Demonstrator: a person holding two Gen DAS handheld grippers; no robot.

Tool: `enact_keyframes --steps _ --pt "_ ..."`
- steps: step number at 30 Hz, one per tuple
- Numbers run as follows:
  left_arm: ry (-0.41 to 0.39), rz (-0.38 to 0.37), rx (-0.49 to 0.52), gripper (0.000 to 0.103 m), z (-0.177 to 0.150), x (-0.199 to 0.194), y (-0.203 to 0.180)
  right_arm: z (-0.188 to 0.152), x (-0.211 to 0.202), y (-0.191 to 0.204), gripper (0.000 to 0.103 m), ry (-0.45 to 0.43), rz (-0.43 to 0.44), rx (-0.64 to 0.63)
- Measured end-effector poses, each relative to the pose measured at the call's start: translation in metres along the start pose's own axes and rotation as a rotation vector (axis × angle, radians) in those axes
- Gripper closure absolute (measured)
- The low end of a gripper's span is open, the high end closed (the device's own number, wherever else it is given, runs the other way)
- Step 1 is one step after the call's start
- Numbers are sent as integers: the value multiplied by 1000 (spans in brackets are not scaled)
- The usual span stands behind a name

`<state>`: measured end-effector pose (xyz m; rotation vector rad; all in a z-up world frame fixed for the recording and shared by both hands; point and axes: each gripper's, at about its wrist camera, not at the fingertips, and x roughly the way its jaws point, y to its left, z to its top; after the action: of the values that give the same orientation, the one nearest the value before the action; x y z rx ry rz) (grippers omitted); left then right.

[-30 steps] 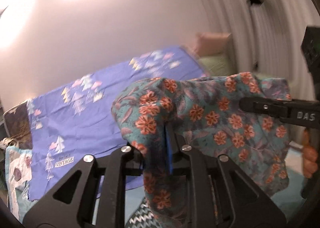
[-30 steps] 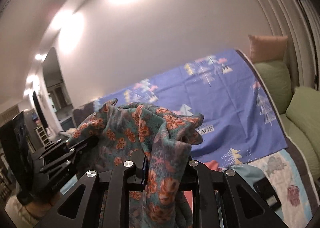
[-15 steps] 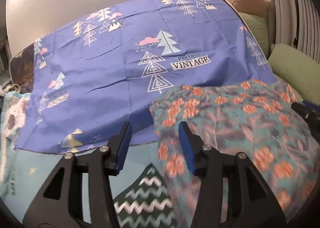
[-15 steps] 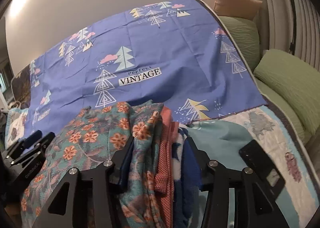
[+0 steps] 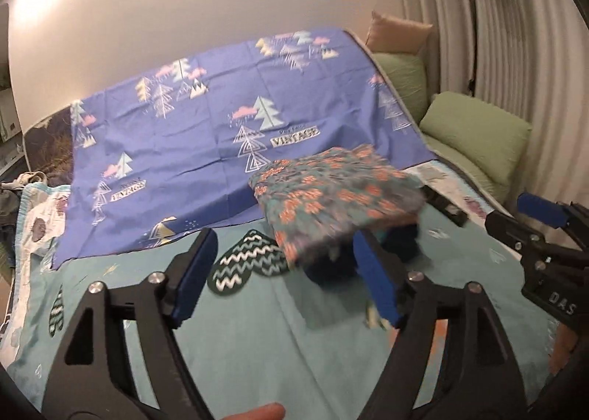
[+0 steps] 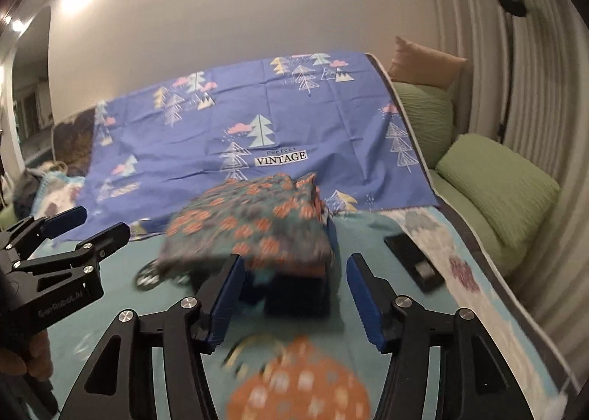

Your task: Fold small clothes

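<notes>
A folded teal garment with orange flowers [image 5: 338, 195] [image 6: 250, 224] lies blurred on top of a small stack of dark blue folded clothes [image 6: 294, 294] on the bed. My left gripper [image 5: 282, 239] [image 6: 97, 224] is just short of the stack's left side. Its jaws are opening and nothing is between them. My right gripper [image 6: 294, 261] [image 5: 515, 215] faces the stack's near right side. Its jaws are opening too, and the pads are clear of the cloth.
A blue sheet with tree prints [image 5: 221, 118] covers the far half of the bed, over a teal patterned blanket [image 5: 257, 328]. Green cushions [image 5: 475, 140] and a tan pillow [image 5: 397, 29] line the right wall. A black flat device [image 6: 412, 265] lies right of the stack. More clothes [image 5: 22, 180] sit at far left.
Both grippers held the floral garment up a second ago. They lowered it onto the stack, let go, opened wide and drew back toward me.
</notes>
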<state>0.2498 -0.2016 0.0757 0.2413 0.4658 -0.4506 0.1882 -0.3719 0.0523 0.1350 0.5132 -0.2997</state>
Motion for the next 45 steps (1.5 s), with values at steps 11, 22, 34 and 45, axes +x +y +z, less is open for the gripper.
enact_keyframes --steps 11,22,34,45 --pt "-29 -24 3 24 -52 -144 -13 -61 -165 3 36 -24 -32 5" --pt "-36 -24 -56 23 -96 -201 -5 -97 -238 26 32 -63 -21 22" --pt "-22 -21 -95 23 -111 -213 -1 -113 -255 36 31 -48 -15 29" --pt "-20 -10 -92 23 -116 -219 -5 -119 -256 37 31 -45 -1 31"
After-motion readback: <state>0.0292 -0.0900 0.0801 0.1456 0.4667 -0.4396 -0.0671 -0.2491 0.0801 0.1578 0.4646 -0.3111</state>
